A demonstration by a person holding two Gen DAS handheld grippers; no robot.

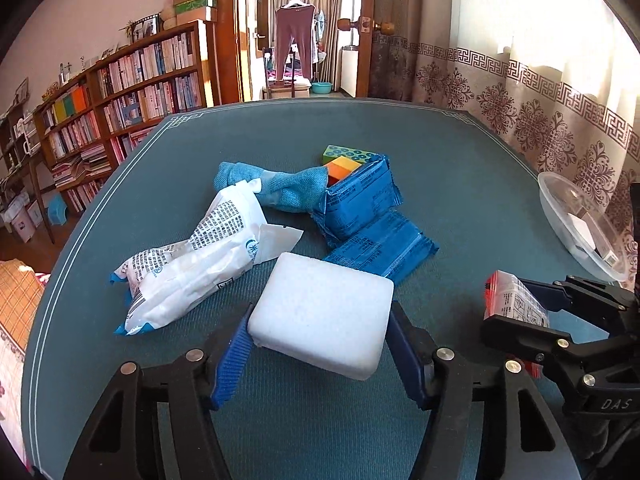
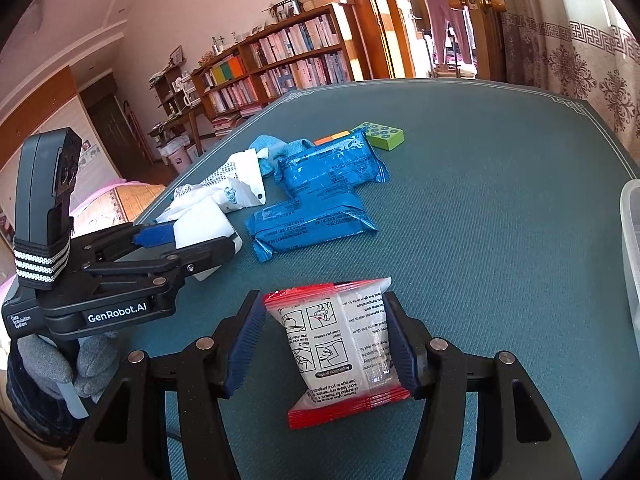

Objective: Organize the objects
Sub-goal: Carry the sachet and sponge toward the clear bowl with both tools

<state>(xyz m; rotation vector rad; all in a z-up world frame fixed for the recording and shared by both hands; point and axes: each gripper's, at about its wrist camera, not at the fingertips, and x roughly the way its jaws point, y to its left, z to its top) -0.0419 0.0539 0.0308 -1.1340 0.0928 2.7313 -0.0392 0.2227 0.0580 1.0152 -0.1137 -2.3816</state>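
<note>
Resting on a teal table [image 1: 460, 168], the objects form a loose cluster in the middle of the surface.

Left-to-right layout, left wrist view:
- A crumpled white printed bag [image 1: 192, 264] lies at the left of the cluster.
- A blue cloth [image 1: 276, 186] lies behind the bag, touching it.
- A white foam block [image 1: 324, 314] sits at the front centre. The left gripper [image 1: 320, 344] is clenched on it: both blue pads [image 1: 236, 356] press the block's sides. The block's near edge appears tilted up off the table.
- Two blue wrapped packs [image 1: 360, 216] lie behind the block, one leaning on the other.
- A green studded brick [image 1: 348, 155] and an orange block [image 1: 342, 168] sit behind the packs, touching them.
- A clear plastic container [image 1: 580, 224] stands at the right edge of the table.

Right wrist view:
- The left gripper [image 2: 208, 240] appears at the left, gripping the white foam block [image 2: 200, 224]; a grey-gloved hand [image 2: 52, 368] holds its handle.
- The right gripper [image 2: 328, 344] is clamped on a red-edged sachet [image 2: 340, 348] printed with instruction diagrams. The sachet sits between both pads, in front of the blue wrapped packs [image 2: 316, 200] and well apart from them.
- The container wall [image 2: 630, 240] shows at the far right.
</note>
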